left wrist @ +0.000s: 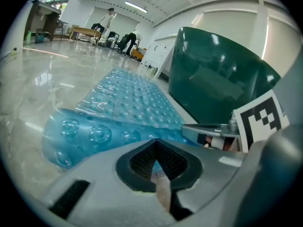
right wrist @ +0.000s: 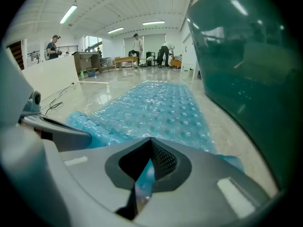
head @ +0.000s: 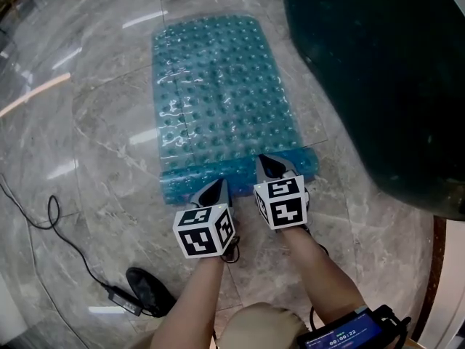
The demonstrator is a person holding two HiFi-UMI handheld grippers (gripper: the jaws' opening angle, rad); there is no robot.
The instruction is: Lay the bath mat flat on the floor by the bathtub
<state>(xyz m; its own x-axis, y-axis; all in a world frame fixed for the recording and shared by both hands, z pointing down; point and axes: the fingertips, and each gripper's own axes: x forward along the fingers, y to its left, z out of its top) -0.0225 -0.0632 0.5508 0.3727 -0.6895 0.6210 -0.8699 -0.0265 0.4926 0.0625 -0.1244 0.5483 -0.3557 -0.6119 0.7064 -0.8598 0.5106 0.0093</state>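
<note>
A translucent blue bath mat (head: pixel 218 93) with raised bubbles lies on the marble floor beside the dark green bathtub (head: pixel 378 71). Its far part is flat, while its near edge (head: pixel 232 180) is curled up in a roll. My left gripper (head: pixel 216 188) is shut at that rolled edge, and in the left gripper view (left wrist: pixel 154 167) a sliver of blue shows between its pads. Just to its right, my right gripper (head: pixel 270 166) is shut on the same edge, with a blue strip of mat pinched between its pads (right wrist: pixel 144 174). The tub wall (right wrist: pixel 246 70) rises close on the right.
A black cable and power adapter (head: pixel 123 300) lie on the floor at the lower left, next to a black object (head: pixel 149 289). People and tables (left wrist: pixel 109 22) stand far across the hall. A white counter (right wrist: pixel 52 77) is at the left.
</note>
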